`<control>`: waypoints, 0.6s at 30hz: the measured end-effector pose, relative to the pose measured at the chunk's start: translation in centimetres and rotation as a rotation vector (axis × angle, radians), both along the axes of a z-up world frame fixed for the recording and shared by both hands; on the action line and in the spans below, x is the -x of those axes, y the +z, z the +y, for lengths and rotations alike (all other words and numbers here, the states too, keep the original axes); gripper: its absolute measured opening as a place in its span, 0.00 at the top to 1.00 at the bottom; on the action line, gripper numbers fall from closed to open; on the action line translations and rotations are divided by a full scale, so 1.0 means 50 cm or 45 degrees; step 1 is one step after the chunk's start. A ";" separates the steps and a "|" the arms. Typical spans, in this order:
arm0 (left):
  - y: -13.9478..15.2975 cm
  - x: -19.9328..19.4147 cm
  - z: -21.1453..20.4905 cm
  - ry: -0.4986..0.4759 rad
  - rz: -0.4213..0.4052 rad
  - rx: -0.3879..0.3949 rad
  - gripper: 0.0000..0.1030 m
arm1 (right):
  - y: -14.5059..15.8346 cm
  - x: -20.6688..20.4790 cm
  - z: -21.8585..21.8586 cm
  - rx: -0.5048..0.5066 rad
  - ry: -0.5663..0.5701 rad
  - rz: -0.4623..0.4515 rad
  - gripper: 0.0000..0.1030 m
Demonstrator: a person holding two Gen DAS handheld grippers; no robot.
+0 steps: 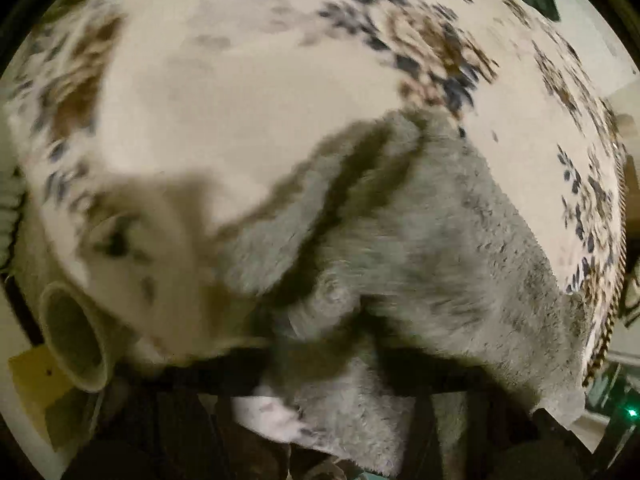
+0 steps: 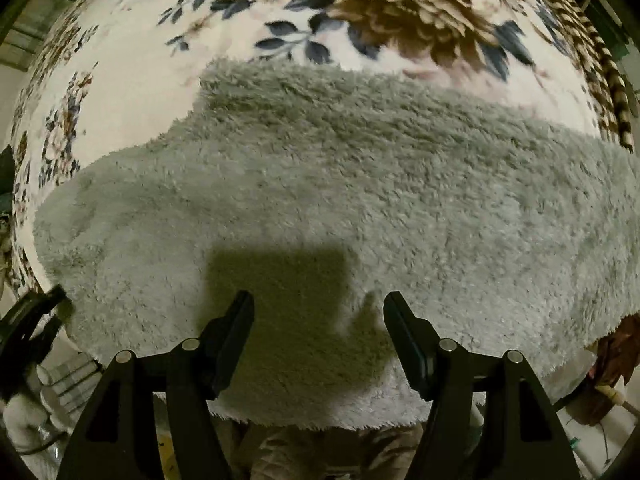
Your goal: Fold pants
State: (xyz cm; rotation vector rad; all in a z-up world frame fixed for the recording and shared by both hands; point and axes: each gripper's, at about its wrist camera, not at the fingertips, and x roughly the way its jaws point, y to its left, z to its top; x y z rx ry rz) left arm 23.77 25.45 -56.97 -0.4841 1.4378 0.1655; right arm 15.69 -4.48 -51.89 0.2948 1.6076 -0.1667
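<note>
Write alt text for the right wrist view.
Open right gripper pointing down over fluffy grey pants, nothing between its jaws; its shadow falls on the fabric. The pants lie on a cream floral blanket.

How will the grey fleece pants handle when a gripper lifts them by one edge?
Probably floppy: the pants bunch into soft folds near the left gripper. Likely light, with fluffy pile. The plush blanket below may drag on them.

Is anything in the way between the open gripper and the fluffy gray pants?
No, nothing visible is. The right gripper hangs open right above the gray pants, with only its own shadow between its fingers. The pants lie spread on the flowered blanket.
</note>
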 end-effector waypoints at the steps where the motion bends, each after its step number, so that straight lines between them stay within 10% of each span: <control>1: 0.008 -0.005 -0.001 -0.008 -0.032 -0.006 0.88 | 0.002 -0.003 0.004 0.002 -0.007 -0.003 0.33; 6: 0.120 0.010 0.019 -0.017 -0.264 -0.101 0.90 | -0.007 -0.008 -0.004 0.007 -0.025 0.004 0.33; 10: 0.028 -0.004 0.046 0.043 -0.076 -0.079 0.89 | -0.029 0.006 -0.004 -0.002 -0.021 0.039 0.33; 18: 0.018 0.032 0.046 0.120 0.119 -0.064 0.33 | 0.027 -0.068 -0.028 -0.152 -0.066 -0.063 0.31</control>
